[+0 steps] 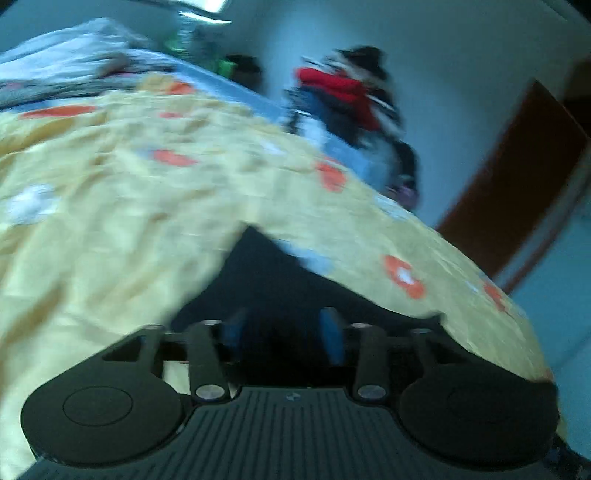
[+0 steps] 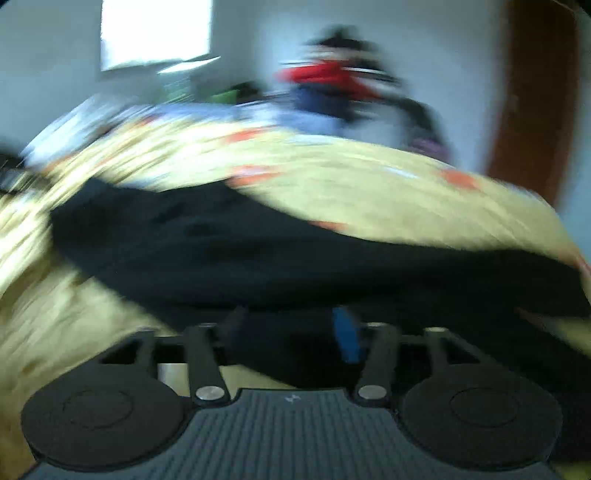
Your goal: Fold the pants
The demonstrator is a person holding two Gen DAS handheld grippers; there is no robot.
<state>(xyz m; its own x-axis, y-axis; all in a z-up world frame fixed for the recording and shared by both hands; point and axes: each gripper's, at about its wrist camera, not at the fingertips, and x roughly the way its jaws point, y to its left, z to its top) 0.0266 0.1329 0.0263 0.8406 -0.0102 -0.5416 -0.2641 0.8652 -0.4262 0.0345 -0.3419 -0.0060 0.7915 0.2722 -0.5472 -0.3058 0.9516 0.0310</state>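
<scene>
Left wrist view: we see the left gripper (image 1: 284,332) low over the yellow bedspread (image 1: 122,206), which carries orange and white spots. Its blue pads (image 1: 332,334) stand apart with dark cloth between them. The black pants (image 1: 266,273) show as a dark wedge directly ahead of the fingers, lying on the bedspread and reaching back under the gripper. We cannot tell whether the fingers pinch the cloth or merely straddle it. Beyond the far edge of the bedspread we note a blurred heap of red and dark clothes (image 1: 347,92) against a pale wall, and a brown door (image 1: 517,177) to the right of it.

Right wrist view: heavy motion blur. The right gripper (image 2: 291,332) sits at the near edge of the pants (image 2: 258,251), which spread as a broad dark band across the bedspread, left to right. One blue pad (image 2: 347,336) is visible, the other lost in dark cloth. Grasp undetermined. A bright window (image 2: 155,33) shows above the bedspread's far left.
</scene>
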